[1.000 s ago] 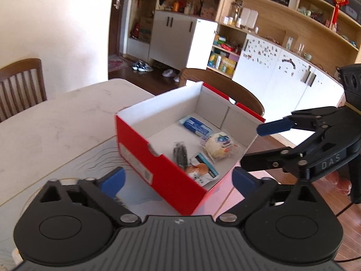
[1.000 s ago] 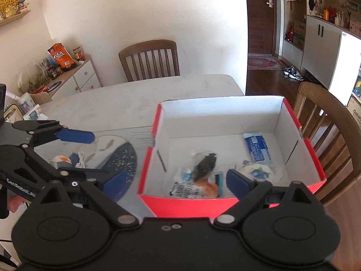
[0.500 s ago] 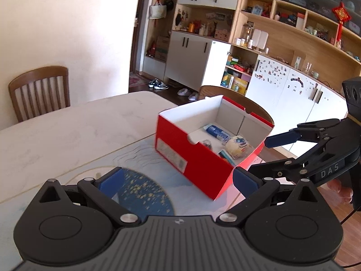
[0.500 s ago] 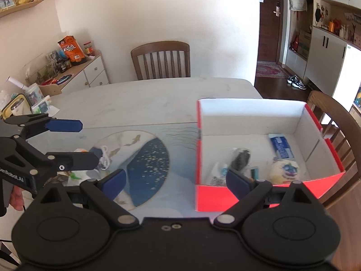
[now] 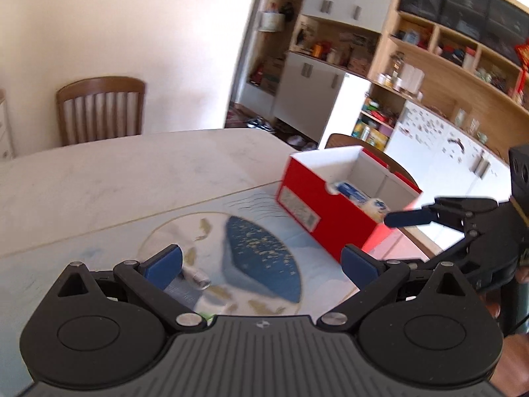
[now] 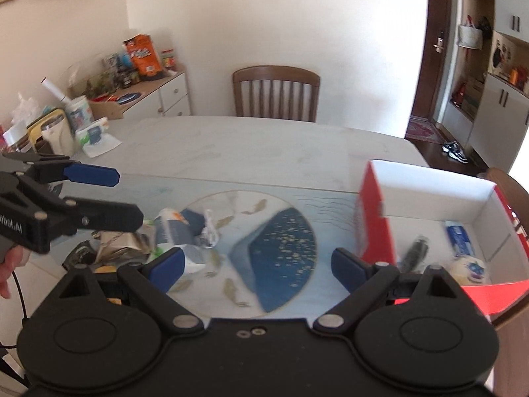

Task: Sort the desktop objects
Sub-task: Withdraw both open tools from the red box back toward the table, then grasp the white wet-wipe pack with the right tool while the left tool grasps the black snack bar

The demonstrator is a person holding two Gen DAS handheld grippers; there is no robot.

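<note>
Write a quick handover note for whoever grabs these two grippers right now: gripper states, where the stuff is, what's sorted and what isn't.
Left gripper: open, empty, above the near part of the mat.
Right gripper: open, empty, over the blue fish-pattern mat.
Red box: on the table's right end, partly on the mat. Inside it: a blue packet, a dark wrapped item, a round white-and-blue item.
Left to do: a pile of loose packets lies on the mat's left side, below the left gripper. What each one is can't be told through the blur. Pick them up and move them to the box.
</note>
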